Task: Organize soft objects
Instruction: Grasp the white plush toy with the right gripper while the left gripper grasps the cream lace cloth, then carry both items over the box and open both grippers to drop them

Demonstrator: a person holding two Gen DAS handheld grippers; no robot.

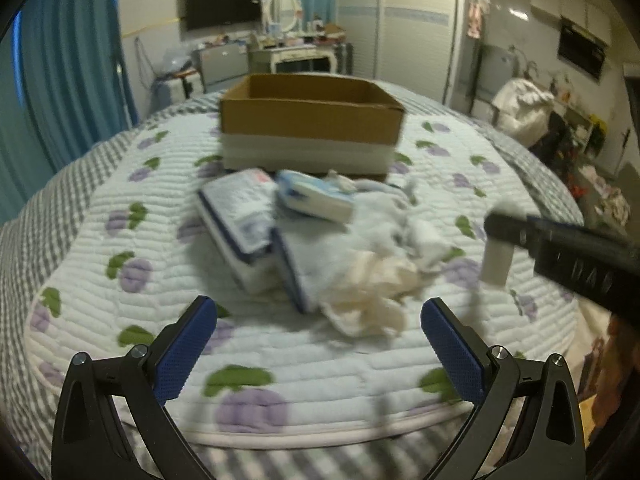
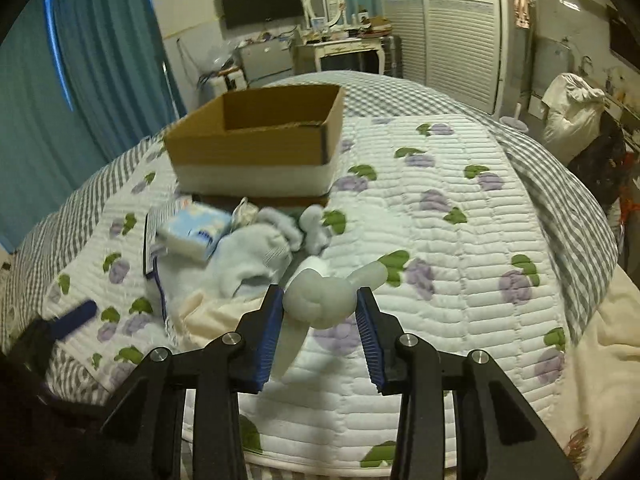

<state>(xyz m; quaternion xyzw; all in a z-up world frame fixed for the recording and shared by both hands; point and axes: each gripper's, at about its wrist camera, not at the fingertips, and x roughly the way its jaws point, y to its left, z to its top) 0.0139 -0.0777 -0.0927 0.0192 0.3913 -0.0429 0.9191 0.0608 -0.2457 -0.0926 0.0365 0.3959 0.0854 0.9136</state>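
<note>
gripping a pale knotted soft item (image 2: 320,300), the right gripper (image 2: 320,312) has its blue pads pressed on both sides of the knot, with loose ends sticking out above and below the jaws. the item sits just over the quilted bedspread (image 2: 460,240), to the right of the remaining pile. judged step: pick-up of one soft object, with transfer to the cardboard box (image 2: 256,136) not yet done. the box stands open at the far side of the bed, beyond the pile; no contents are visible inside it from either view.

the next move calls for a lift clear of the quilt and a carry forward over the box rim, keeping the trailing ends from snagging the pile.

the left gripper (image 1: 320,344) is spread wide and holds nothing; it angles down toward the cream cloth (image 1: 372,300) at the near edge of the pile. tissue packs (image 1: 316,196) and white cloths (image 1: 400,228) lie heaped just in front of the box. both views are somewhat blurred.
</note>
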